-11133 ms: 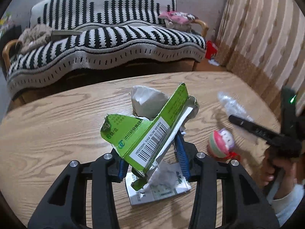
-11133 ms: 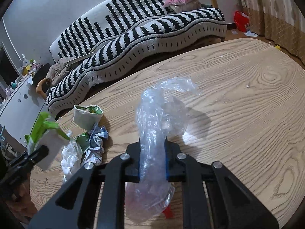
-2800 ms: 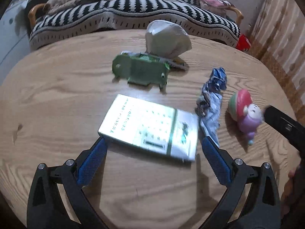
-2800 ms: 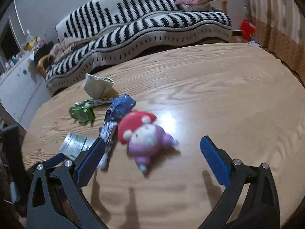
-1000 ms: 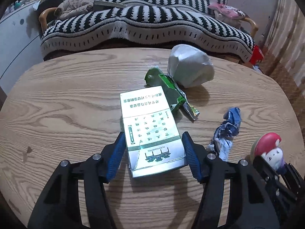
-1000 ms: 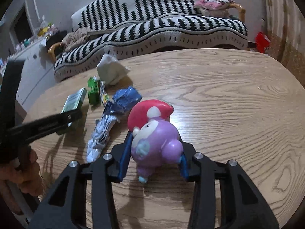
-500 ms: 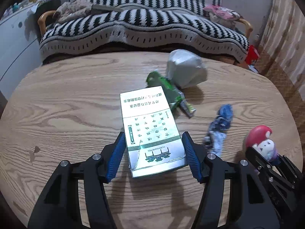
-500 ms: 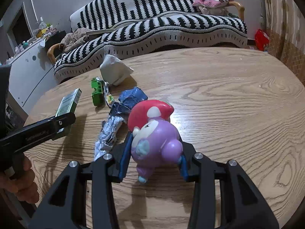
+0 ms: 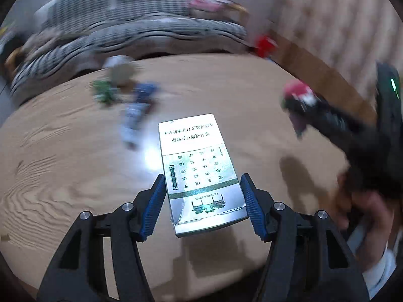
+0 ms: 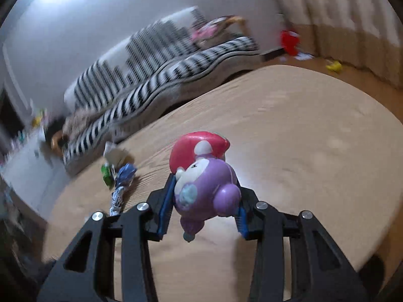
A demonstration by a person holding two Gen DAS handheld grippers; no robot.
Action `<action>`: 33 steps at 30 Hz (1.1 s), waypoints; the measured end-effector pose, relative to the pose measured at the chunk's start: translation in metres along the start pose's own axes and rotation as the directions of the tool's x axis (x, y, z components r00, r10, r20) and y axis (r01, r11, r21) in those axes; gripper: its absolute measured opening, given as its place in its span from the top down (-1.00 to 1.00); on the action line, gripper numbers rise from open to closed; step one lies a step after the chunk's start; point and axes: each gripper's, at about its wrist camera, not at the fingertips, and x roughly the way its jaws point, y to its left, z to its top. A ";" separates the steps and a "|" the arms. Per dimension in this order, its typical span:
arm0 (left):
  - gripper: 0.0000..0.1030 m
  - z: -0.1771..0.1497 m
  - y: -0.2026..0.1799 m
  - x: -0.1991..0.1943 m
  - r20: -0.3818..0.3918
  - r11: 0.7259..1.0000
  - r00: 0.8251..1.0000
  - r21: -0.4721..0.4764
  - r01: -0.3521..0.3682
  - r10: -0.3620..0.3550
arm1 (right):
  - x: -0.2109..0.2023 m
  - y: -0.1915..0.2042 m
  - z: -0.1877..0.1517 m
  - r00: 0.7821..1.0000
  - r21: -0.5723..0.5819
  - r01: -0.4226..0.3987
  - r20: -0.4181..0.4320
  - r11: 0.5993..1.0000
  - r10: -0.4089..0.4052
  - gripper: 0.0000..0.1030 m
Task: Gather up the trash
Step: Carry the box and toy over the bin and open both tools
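Jaws of left gripper [image 9: 203, 207] around one carton [image 9: 200, 173], right gripper [image 10: 204, 209] around one toy [image 10: 205, 178].

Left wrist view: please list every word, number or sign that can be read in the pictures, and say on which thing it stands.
"FILTER CIGARETTES": small, upside down, on the flat white and green cardboard box in the left gripper.
The box's Chinese characters: upside down, too blurred to read.
Purple and red squishy toy in the right gripper: no text.
Blurred trash on the wooden table: nothing readable.

Black-and-white striped sofa [image 10: 161, 75] stands behind the wooden table [image 10: 302, 130]; beige curtain [image 9: 335, 25] occupies the upper right.
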 end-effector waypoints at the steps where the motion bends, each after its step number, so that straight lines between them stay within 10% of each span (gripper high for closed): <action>1: -0.15 -0.006 -0.021 -0.003 -0.007 0.999 1.000 0.043 0.028 -0.028 | -0.027 -0.026 -0.007 1.000 0.020 0.020 0.016 1.000 -0.020 0.20; 10: -0.15 -0.054 -0.190 0.018 -0.192 0.924 0.951 0.250 0.288 -0.244 | -0.136 -0.202 -0.084 0.968 0.236 0.244 -0.117 0.941 -0.222 0.20; 23: -0.15 -0.086 -0.239 0.061 -0.317 0.900 0.928 0.319 0.298 -0.195 | -0.135 -0.240 -0.117 0.962 0.321 0.248 -0.194 0.914 -0.193 0.21; 25: -0.21 -0.088 -0.244 0.064 -0.342 0.888 0.920 0.341 0.310 -0.190 | -0.134 -0.244 -0.116 0.968 0.335 0.222 -0.191 0.916 -0.165 -0.08; 27: -0.79 -0.082 -0.248 0.076 -0.399 0.873 0.898 0.351 0.339 -0.189 | -0.136 -0.244 -0.114 0.967 0.343 0.239 -0.172 0.908 -0.189 -0.90; 33: -0.88 -0.052 -0.212 0.065 -0.374 0.891 0.904 0.308 0.333 -0.209 | -0.142 -0.240 -0.107 0.941 0.337 0.335 -0.165 0.880 -0.295 -0.87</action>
